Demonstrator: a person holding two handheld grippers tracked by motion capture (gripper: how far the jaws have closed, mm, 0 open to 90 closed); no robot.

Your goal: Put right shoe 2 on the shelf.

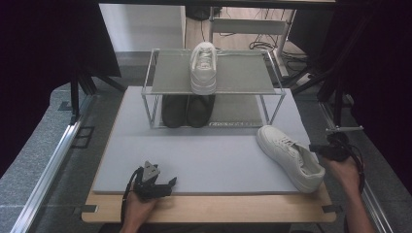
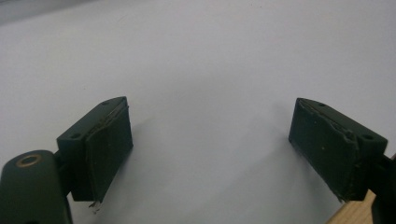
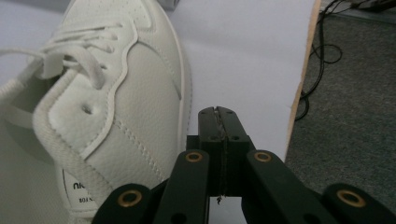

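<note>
On tabletop [image 1: 209, 213], grey mat [image 1: 204, 160] covering most of surface, wire shoe rack [image 1: 214, 87] standing at far end. Top shelf carrying one white sneaker [image 1: 203, 67], lower shelf holding pair of black shoes [image 1: 187, 110]. Near right corner of mat, second white sneaker [image 1: 290, 156] lying flat, toe toward rack, heel near tabletop edge. Right claw [image 1: 324, 151] just beside sneaker's heel side, jaws pressed together, nothing between, not touching shoe. Left claw [image 1: 167, 187] resting at near left edge of mat, jaws wide apart, empty.
</note>
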